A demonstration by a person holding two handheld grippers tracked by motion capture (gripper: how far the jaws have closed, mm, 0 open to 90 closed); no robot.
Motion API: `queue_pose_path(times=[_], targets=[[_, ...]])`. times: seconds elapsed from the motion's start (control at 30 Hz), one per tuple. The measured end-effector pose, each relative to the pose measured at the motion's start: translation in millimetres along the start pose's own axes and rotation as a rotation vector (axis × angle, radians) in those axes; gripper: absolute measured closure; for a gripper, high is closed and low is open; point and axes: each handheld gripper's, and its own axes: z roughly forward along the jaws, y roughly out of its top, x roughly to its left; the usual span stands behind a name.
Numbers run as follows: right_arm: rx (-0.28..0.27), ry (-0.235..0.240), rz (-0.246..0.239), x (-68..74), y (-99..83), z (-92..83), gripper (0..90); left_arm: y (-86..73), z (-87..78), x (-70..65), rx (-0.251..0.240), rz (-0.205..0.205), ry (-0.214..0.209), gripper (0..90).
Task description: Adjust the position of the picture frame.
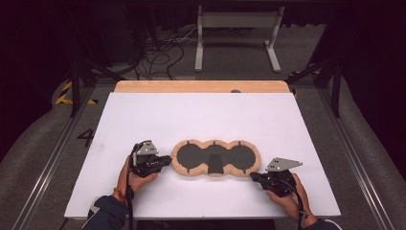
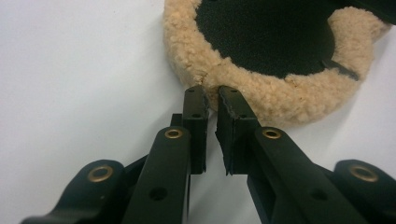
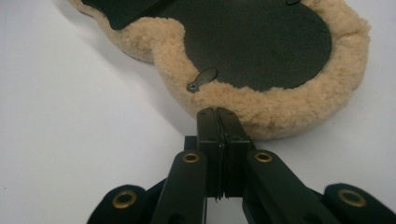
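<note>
Left gripper point(image 2: 212, 89): fingers point(image 2: 195, 121) nearly together, a thin slit between them, tips just touching the outer fleece rim of the pad point(image 2: 261, 88); nothing visibly pinched in the slit (fleece fibres brushing the tips, no more).

Right gripper point(image 3: 218, 112): fingers point(image 3: 208, 140) pressed flat together, no gap, tips up against the fleece rim of the pad point(image 3: 261, 109) at its other end; cannot tell whether any fleece is nipped at the very tips.

From the high view: left gripper point(image 1: 165, 160) at the pad's left end, right gripper point(image 1: 253, 176) at its lower right, each in a hand coming up from the near edge of the bench point(image 1: 201, 115).

Pad point(image 1: 216, 158): lying flat on the white bench top, slightly nearer the person than the middle, long side running left to right. Three rounded lobes in a row, tan woolly fleece all round the rim, dark smooth panels inside each lobe, a darker shaped piece over the middle lobe (reaching down to the near rim). Small dark tab point(image 3: 202, 79) on the right lobe's panel, near the fleece edge.
</note>
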Motion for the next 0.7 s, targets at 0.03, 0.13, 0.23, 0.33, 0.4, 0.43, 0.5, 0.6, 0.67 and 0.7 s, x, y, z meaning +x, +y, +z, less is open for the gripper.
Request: queue_pose_path(times=[0.03,0.13,0.23,0.33,0.4,0.43,0.5,0.6,0.67,0.7], targets=[[0.0,0.0,-0.001,-0.1,0.0,0.0,89.0,0.0,-0.1,0.3,0.0,0.008,0.004,81.1],[0.004,0.004,0.001,0.0,0.7,-0.2,87.3,-0.5,-0.9,-0.4,0.002,0.019,0.02,76.5],[-0.013,0.015,-0.007,1.8,3.2,-3.0,83.7,-1.7,-5.4,-2.8,-0.015,0.045,0.048,74.0],[-0.018,0.018,-0.013,2.5,4.5,-4.0,83.0,-4.1,-13.3,-2.9,-0.065,0.048,0.037,72.1],[-0.024,0.022,-0.018,3.4,6.1,-4.9,82.5,-6.9,-18.6,-5.2,-0.069,0.073,0.051,67.2],[-0.026,0.025,-0.023,3.9,7.4,-5.6,81.8,-8.9,-20.8,-6.8,-0.074,0.078,0.055,66.3],[-0.044,0.035,-0.025,4.8,11.3,-8.1,79.7,-12.3,-24.8,-8.8,-0.083,0.086,0.068,59.7],[-0.056,0.036,-0.033,5.9,13.3,-9.1,79.2,-18.6,-32.0,-11.1,-0.103,0.063,0.082,53.0],[-0.06,0.036,-0.044,7.3,15.2,-9.1,77.4,-21.5,-35.7,-12.7,-0.102,0.063,0.075,50.6],[-0.062,0.031,-0.056,8.8,17.6,-8.2,74.7,-24.2,-38.4,-15.0,-0.102,0.063,0.08,48.3]])
